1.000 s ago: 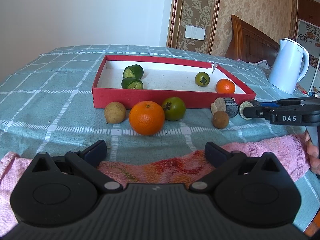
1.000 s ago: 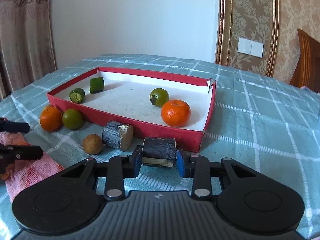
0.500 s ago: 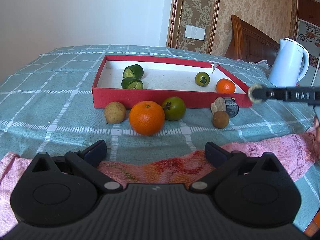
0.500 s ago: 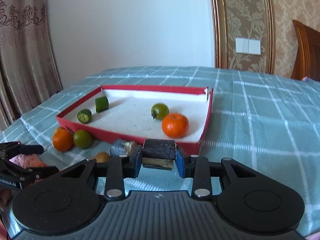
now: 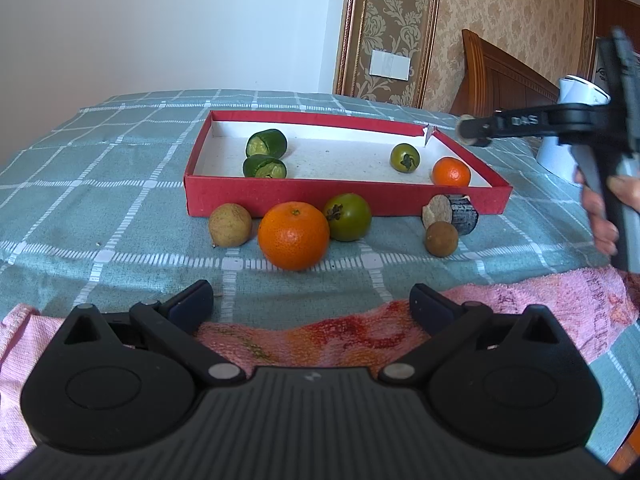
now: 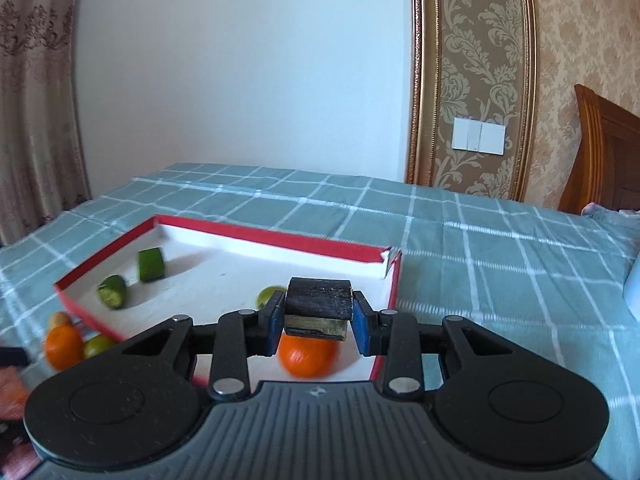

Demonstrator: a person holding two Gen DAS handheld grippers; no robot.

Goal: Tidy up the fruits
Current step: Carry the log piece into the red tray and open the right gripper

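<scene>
My right gripper [image 6: 318, 320] is shut on a dark cane piece [image 6: 318, 304], held above the right end of the red tray [image 6: 272, 236], over a small orange [image 6: 308, 356]. From the left wrist view this gripper [image 5: 468, 132] hangs above the tray's [image 5: 348, 202] far right corner. Two green cut pieces [image 5: 266, 156], a green fruit [image 5: 405, 157] and the small orange [image 5: 451, 172] lie in the tray. In front of it sit a tan fruit [image 5: 230, 225], a big orange [image 5: 293, 235], a green fruit [image 5: 347, 217], another cane piece [image 5: 452, 212] and a brown fruit [image 5: 441, 239]. My left gripper [image 5: 312, 306] is open and holds nothing.
A pink towel [image 5: 360, 336] lies along the near edge under my left gripper. A white kettle [image 5: 568, 96] stands at the right, partly behind the right gripper and a hand [image 5: 600, 216]. Checked green cloth [image 6: 500, 264] covers the surface.
The right gripper has risen from beside the tray's front right corner and swung over the tray with the cane piece. The left gripper has stayed put.
</scene>
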